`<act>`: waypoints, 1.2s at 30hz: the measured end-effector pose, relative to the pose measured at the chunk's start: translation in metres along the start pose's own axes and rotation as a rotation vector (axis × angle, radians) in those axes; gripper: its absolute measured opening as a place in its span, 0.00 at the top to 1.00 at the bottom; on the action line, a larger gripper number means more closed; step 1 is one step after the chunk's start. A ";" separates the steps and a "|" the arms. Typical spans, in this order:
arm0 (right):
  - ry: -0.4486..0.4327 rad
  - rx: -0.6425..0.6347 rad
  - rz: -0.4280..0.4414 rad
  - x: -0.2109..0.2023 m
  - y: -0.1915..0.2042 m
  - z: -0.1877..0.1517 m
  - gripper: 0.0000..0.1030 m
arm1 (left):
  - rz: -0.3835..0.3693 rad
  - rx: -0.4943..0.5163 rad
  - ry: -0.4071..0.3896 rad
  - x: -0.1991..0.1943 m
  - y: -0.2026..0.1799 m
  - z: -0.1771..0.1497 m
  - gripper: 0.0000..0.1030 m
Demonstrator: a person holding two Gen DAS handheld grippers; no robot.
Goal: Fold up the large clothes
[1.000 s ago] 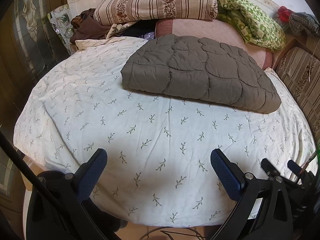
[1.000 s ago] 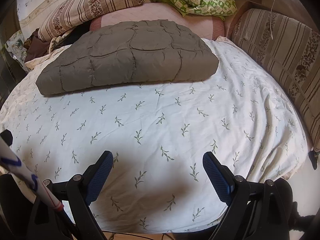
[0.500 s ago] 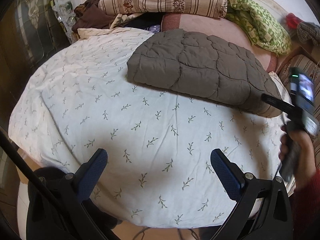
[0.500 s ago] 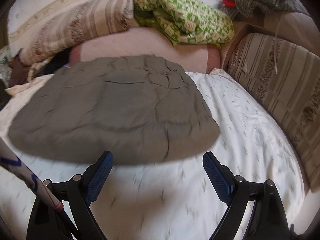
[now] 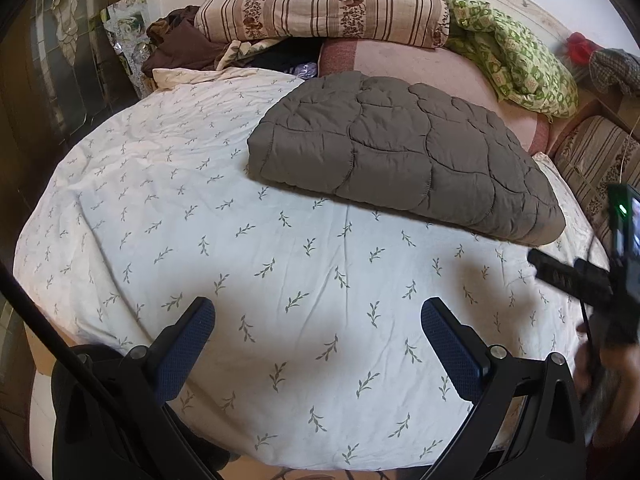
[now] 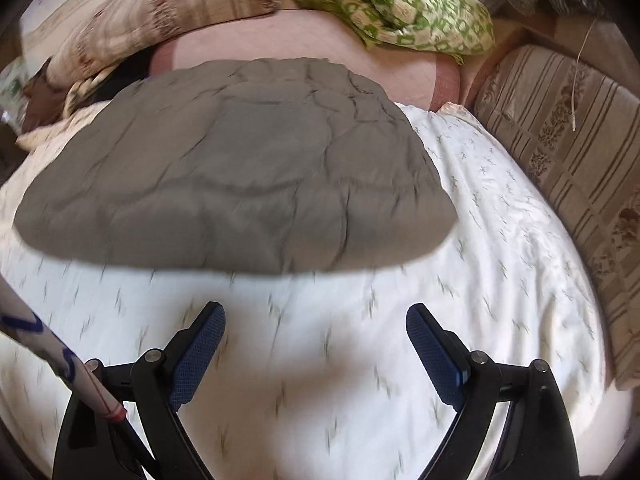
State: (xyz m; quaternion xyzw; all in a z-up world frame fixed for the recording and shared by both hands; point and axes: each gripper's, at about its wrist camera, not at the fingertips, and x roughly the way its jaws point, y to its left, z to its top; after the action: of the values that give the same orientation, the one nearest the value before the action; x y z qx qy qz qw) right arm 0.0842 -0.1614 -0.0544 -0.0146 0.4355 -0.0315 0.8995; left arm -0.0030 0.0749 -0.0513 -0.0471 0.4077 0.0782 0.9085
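A grey-brown quilted garment [image 5: 400, 156] lies folded into a thick flat pad on the white leaf-print bedsheet [image 5: 240, 264], toward the far side of the bed. It also shows in the right wrist view [image 6: 240, 184], which is motion-blurred. My left gripper [image 5: 316, 320] is open and empty above the near part of the sheet. My right gripper [image 6: 316, 332] is open and empty, a short way in front of the garment's near edge. The right gripper's body and the hand holding it show in the left wrist view [image 5: 592, 292] at the right edge.
A striped pillow [image 5: 324, 4], a green patterned blanket [image 5: 516, 64] and a pink bolster [image 5: 420, 64] lie behind the garment. Dark clothes [image 5: 180, 48] are piled at the back left. A striped sofa cushion [image 6: 568, 152] borders the bed on the right.
My right gripper has moved forward over the bed toward the folded garment, which now looks larger. My left gripper has shifted slightly. Both stay open.
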 end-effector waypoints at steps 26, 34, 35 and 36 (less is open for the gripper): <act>-0.091 -0.031 -0.081 -0.078 0.009 -0.057 0.08 | -0.004 0.104 -0.081 -0.032 -0.034 -0.010 0.00; -0.079 -0.030 -0.066 -0.079 0.008 -0.064 0.08 | -0.011 0.119 -0.081 -0.033 -0.039 -0.013 0.00; -0.078 -0.031 -0.068 -0.080 0.008 -0.065 0.08 | -0.013 0.120 -0.078 -0.032 -0.039 -0.013 0.00; -0.077 -0.031 -0.069 -0.079 0.008 -0.065 0.08 | -0.015 0.121 -0.076 -0.032 -0.040 -0.014 0.00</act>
State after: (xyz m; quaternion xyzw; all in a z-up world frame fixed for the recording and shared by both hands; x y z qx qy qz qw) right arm -0.0159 -0.1477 -0.0333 -0.0444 0.4001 -0.0551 0.9137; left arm -0.0266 0.0304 -0.0358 0.0078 0.3768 0.0481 0.9250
